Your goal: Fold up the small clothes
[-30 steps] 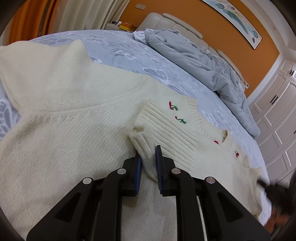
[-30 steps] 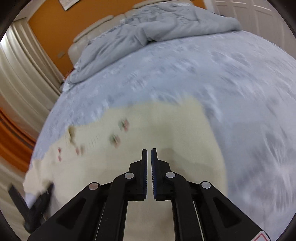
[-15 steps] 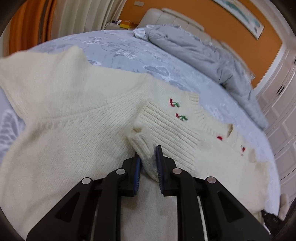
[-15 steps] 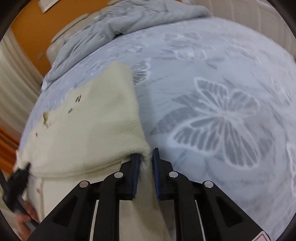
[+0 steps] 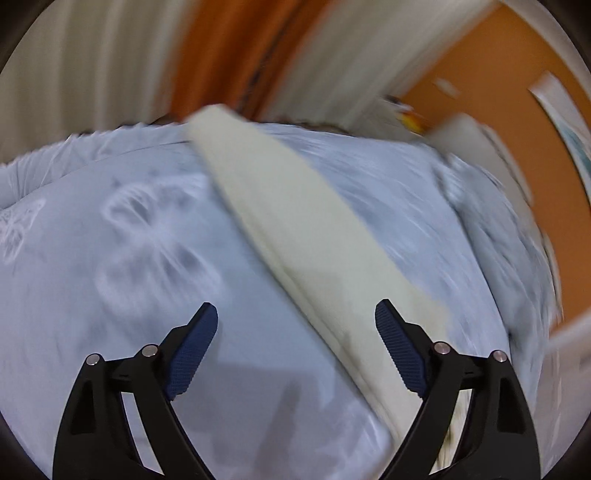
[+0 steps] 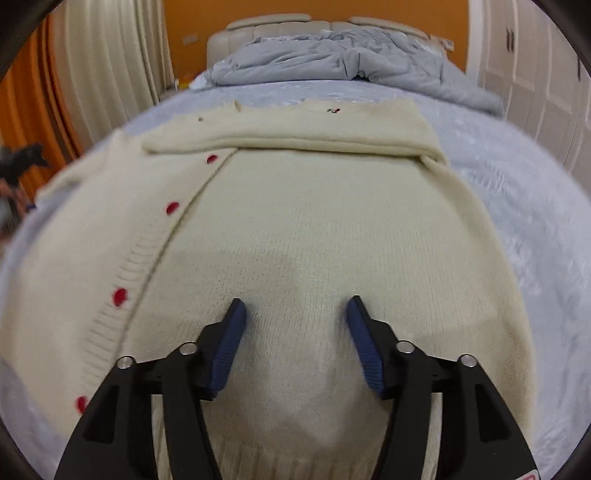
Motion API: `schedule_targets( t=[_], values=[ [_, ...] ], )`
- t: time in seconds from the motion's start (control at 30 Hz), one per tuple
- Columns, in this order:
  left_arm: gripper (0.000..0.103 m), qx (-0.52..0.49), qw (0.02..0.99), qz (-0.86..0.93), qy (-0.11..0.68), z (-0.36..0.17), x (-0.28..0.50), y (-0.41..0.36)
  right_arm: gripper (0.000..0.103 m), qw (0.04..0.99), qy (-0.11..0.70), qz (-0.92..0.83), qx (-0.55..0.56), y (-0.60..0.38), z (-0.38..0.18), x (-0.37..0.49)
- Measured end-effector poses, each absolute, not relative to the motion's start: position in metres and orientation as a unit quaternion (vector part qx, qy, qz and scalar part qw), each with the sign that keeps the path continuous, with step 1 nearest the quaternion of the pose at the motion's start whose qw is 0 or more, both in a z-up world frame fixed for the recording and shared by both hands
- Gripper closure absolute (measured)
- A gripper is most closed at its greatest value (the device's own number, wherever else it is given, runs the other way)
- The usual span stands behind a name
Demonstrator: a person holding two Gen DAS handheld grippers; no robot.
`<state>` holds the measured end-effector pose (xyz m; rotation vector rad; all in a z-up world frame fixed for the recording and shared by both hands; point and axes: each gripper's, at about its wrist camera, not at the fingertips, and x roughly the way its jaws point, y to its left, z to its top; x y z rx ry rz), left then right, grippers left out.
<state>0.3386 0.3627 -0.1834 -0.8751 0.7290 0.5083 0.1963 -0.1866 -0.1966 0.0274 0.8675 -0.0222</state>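
Observation:
A cream knit cardigan (image 6: 314, 221) with red buttons (image 6: 119, 296) lies flat on the bed, both sleeves folded across its far part (image 6: 295, 136). My right gripper (image 6: 295, 314) is open and empty just above the cardigan's body near the hem. In the blurred left wrist view, the cardigan's edge (image 5: 314, 240) runs diagonally over the blue-grey bedspread (image 5: 129, 240). My left gripper (image 5: 295, 317) is open and empty, over the cardigan's edge and the bedspread beside it.
A crumpled grey duvet (image 6: 343, 55) lies by the headboard (image 6: 269, 26). Cream and orange curtains (image 6: 92, 74) hang to the left, white wardrobe doors (image 6: 535, 55) to the right. The left gripper shows dimly at the left edge of the right wrist view (image 6: 22, 162).
Both grippers have let go of the cardigan and opened. The left one has swung away to its edge; the right one now hovers over the body, with the right sleeve folded in.

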Motion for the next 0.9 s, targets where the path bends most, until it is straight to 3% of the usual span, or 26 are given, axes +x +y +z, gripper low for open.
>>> schedule_targets(
  t=[0.07,0.13,0.23,0.47,0.6,0.7,0.73,0.77,0.8,0.9],
  values=[
    [0.049,-0.437,0.782,0.266,0.356,-0.201,0.347,0.391,0.045,0.908,0.418,-0.01,0.015,-0.187,-0.198,0.2],
    [0.062,-0.434,0.78,0.286,0.348,-0.2,0.35,0.398,0.044,0.909,0.417,-0.006,0.025,-0.191,-0.2,0.202],
    [0.103,-0.428,0.78,0.274,0.366,-0.201,0.363,0.4,0.043,0.911,0.412,-0.017,0.006,-0.181,-0.2,0.195],
    [0.103,-0.373,0.849,0.199,0.318,-0.132,0.373,0.357,0.042,0.912,0.41,-0.014,0.015,-0.181,-0.2,0.191],
    [0.103,-0.307,0.912,0.049,0.266,-0.051,0.366,0.254,0.042,0.911,0.411,-0.012,0.02,-0.181,-0.2,0.186],
    [0.095,-0.342,0.901,-0.012,0.265,-0.038,0.354,0.201,0.042,0.909,0.417,-0.01,0.024,-0.181,-0.197,0.188],
    [0.078,-0.362,0.892,-0.008,0.272,-0.047,0.354,0.197,0.042,0.908,0.418,-0.007,0.031,-0.184,-0.196,0.187],
    [0.042,-0.379,0.881,0.013,0.284,-0.059,0.356,0.201,0.042,0.908,0.418,-0.003,0.037,-0.186,-0.196,0.187],
    [0.03,-0.39,0.87,0.039,0.298,-0.073,0.358,0.209,0.042,0.908,0.417,0.0,0.042,-0.188,-0.196,0.187],
    [0.029,-0.396,0.849,0.144,0.32,-0.111,0.357,0.262,0.042,0.909,0.414,0.002,0.045,-0.189,-0.197,0.185]
  ],
)
